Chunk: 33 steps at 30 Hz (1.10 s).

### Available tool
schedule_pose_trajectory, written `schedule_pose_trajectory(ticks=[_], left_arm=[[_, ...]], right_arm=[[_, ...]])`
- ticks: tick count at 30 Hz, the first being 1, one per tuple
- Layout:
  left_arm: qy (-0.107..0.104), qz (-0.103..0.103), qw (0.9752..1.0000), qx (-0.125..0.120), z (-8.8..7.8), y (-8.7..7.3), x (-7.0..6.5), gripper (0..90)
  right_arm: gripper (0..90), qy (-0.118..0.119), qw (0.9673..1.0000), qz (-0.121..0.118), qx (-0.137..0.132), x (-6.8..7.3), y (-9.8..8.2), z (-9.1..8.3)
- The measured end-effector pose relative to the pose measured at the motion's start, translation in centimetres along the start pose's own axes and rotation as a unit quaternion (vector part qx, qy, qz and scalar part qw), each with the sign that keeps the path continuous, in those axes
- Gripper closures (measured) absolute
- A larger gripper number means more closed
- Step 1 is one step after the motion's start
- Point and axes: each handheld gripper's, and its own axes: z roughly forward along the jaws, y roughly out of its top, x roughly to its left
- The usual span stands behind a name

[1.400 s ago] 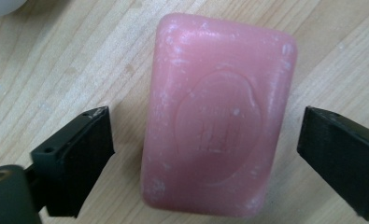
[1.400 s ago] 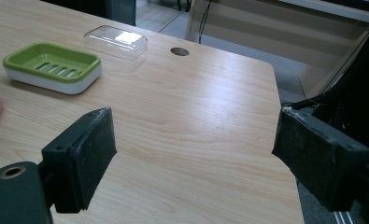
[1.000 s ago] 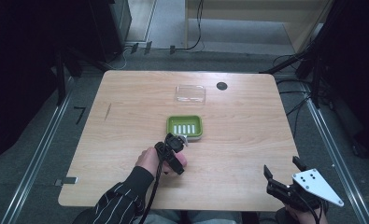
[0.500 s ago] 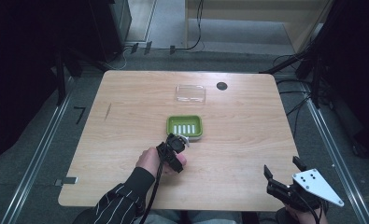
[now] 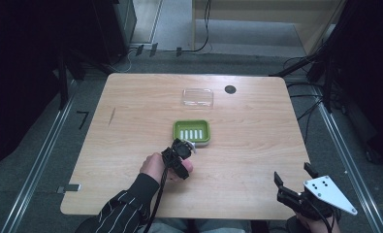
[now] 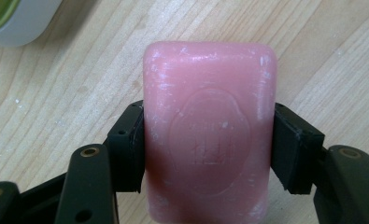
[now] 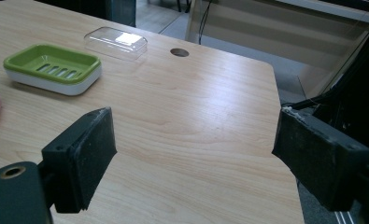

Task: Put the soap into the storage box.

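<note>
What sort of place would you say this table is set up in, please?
Probably a lab or recording workspace, not a home. A bare wooden table stands on grey carpet between metal floor rails, cables trail across the floor beyond it, and dark equipment stands flank it.

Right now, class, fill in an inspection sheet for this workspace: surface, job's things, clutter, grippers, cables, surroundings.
Surface: light wooden table with a round hole near its far edge.
Job's things: pink soap bar with an embossed stamp; green soap dish with a slotted, empty tray; clear plastic lid lying apart, beyond the dish.
Clutter: nothing seen.
Grippers: left gripper shut on the soap bar, just short of the dish; right gripper open, holding nothing, at the table's near right corner.
Cables: a black cable trails from the left gripper along the striped sleeve; more lie on the floor behind.
Surroundings: dim grey floor, dark stands either side.
</note>
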Motion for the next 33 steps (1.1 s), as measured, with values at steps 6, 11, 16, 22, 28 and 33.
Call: schedule_pose_trajectory(ticks=[6,11,16,22,28,33], left_arm=[[-0.007,0.003,1.0000,0.003,-0.1,-0.3,0.4,38.8],[-0.004,0.011,0.9999,0.005,-0.4,-0.3,0.4,38.7],[-0.003,0.017,0.9998,0.004,-0.8,-0.2,0.4,38.8],[0.002,0.027,0.9996,0.003,-1.1,0.2,0.7,38.7],[0.001,0.040,0.9992,0.004,-1.2,0.5,0.7,38.8],[0.003,0.059,0.9983,0.006,-1.4,0.9,0.6,38.8]], right_arm=[[13.5,0.000,1.0000,0.001,-0.001,0.0,0.0,0.0],[13.5,0.001,1.0000,0.000,0.000,0.0,0.0,0.0],[13.5,0.002,1.0000,0.000,0.000,0.0,0.0,0.0],[13.5,0.002,1.0000,0.000,0.001,0.0,0.0,0.0],[13.5,0.002,1.0000,-0.001,0.002,0.1,0.0,0.0],[13.5,0.001,1.0000,0.000,0.000,0.0,0.0,0.0]])
